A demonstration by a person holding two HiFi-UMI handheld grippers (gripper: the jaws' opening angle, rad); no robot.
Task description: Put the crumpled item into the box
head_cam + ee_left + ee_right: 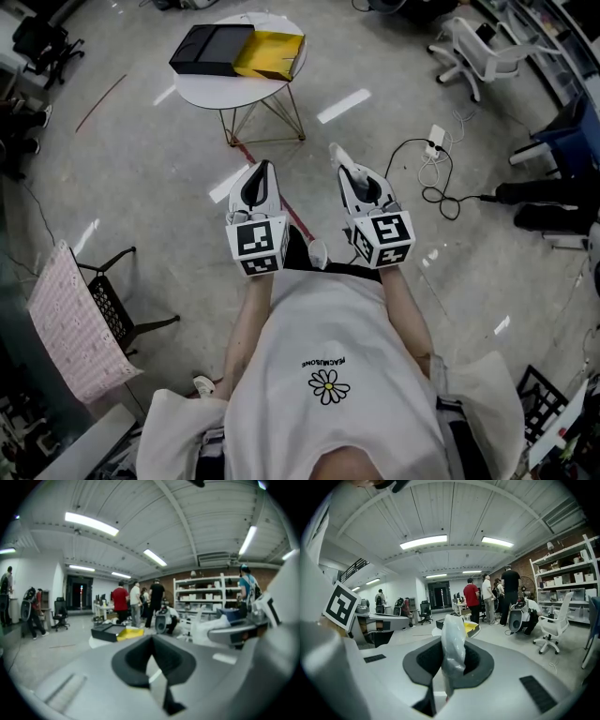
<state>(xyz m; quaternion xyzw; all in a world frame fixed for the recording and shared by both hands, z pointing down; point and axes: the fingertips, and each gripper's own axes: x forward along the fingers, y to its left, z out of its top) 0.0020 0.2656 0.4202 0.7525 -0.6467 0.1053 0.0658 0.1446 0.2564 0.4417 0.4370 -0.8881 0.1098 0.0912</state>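
Crumpled item [335, 153], a pale plastic wad, pokes out past the tip of the right gripper [345, 175] in head view. Gripper is held out in front of the person, well short of the round white table [220, 92]. On the table: black box [208, 49] w/ yellow box [270, 54] touching its right side. Left gripper [262, 171] sits alongside, tips together, nothing in it; prob. idle, since one gripper is enough for the carry.

Left gripper view: jaws closed to a thin slit, empty. Table & both boxes lie ahead, well apart from it.

Right gripper view: jaws pinched on the wad, which stands upright btw the pads and hides part of the table behind. Narrow grip suits thin film. Yellow box looks open, black one flat-topped; can't tell which is the target. Item isn't in a box yet; approach to the table remains.
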